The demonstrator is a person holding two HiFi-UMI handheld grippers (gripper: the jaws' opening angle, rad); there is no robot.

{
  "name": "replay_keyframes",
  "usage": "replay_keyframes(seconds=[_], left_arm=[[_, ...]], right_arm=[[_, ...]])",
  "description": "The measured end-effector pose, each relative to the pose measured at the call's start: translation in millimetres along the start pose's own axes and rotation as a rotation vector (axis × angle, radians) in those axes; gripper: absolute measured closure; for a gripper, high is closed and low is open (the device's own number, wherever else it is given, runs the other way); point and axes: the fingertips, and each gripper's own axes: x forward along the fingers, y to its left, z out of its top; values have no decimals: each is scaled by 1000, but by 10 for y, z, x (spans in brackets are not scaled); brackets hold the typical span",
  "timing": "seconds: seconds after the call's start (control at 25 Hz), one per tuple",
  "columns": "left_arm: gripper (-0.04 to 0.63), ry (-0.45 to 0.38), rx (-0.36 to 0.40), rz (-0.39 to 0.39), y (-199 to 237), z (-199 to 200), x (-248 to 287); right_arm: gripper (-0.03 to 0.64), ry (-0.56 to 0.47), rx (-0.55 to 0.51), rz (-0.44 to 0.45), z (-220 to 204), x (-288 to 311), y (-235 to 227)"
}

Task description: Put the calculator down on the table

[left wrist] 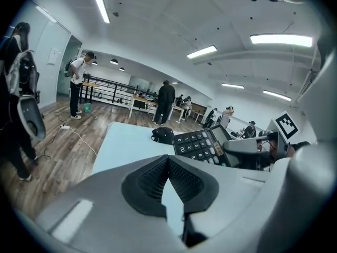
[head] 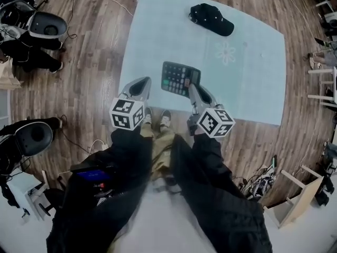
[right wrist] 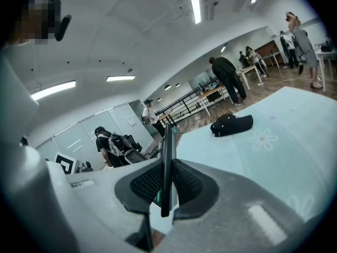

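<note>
A dark calculator [head: 179,78] with rows of keys hangs over the near part of the pale blue table [head: 158,36]. My right gripper [head: 192,90] is shut on its near right edge. In the right gripper view the calculator [right wrist: 168,141] shows edge-on as a thin dark slab clamped between the pads of the right gripper [right wrist: 166,183]. In the left gripper view the calculator [left wrist: 202,144] is tilted, keys facing up, with the right gripper [left wrist: 253,147] on it. My left gripper [head: 142,84] is at the table's front edge, left of the calculator; the left gripper [left wrist: 168,159] is shut and holds nothing.
A black cap [head: 212,19] lies on the far part of the table, also seen as the cap [left wrist: 162,135] and the cap [right wrist: 231,124]. Office chairs [head: 46,25] and cables stand on the wood floor at left. People [left wrist: 166,101] stand farther back.
</note>
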Motion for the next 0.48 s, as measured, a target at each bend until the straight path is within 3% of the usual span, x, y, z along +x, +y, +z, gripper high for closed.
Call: replay_keyframes(seconds=[0.48], left_arm=[[597,139,-85,10,331,-709,121]], right_arm=[[568,172,113,-29,-726,404,-247]])
